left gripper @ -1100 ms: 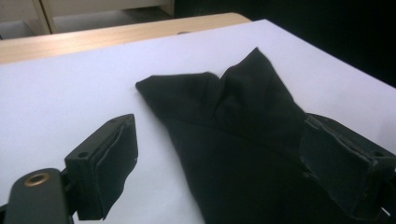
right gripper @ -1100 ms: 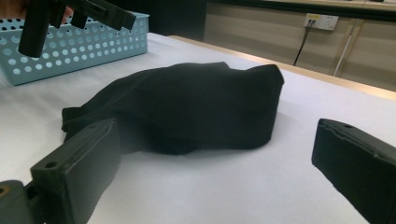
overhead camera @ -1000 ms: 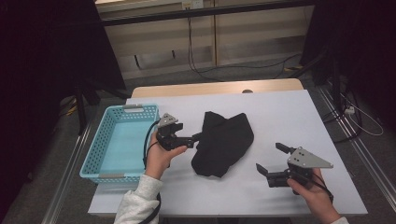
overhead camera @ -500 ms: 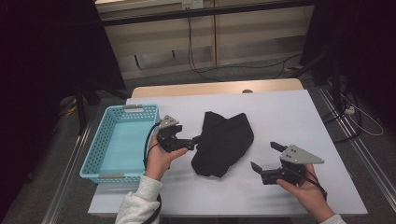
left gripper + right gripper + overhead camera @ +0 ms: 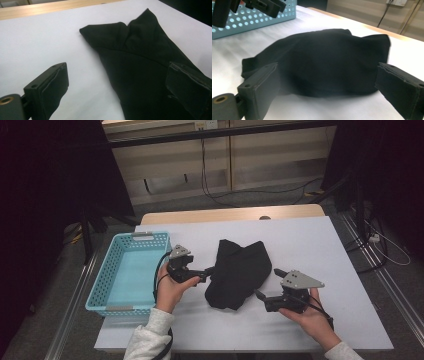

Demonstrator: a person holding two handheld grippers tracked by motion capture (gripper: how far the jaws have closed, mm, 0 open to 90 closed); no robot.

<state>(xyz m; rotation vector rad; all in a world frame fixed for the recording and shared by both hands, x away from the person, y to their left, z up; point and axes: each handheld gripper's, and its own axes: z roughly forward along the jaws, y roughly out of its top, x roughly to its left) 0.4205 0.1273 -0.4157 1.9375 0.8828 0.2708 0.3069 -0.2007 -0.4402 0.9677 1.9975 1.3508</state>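
A black cloth (image 5: 240,272) lies crumpled in the middle of the white table (image 5: 310,240). My left gripper (image 5: 204,271) rests at the cloth's left edge, and its jaws have just been opening. In the left gripper view the left gripper (image 5: 117,75) is open, with the cloth (image 5: 140,55) lying under its right jaw and no pad pressing on it. My right gripper (image 5: 267,283) sits just off the cloth's lower right edge, and its jaws have just been closing a little. They still stand wide in the right gripper view, where the right gripper (image 5: 327,77) faces the cloth (image 5: 324,57) just ahead.
A light blue perforated basket (image 5: 102,302) stands at the table's left, close behind my left hand, and the basket (image 5: 262,20) also appears past the cloth. A wooden strip (image 5: 225,215) borders the far edge. Bare table lies right of the cloth.
My right gripper has slid left toward the cloth's lower right edge. The left hand and the cloth have stayed where they were.
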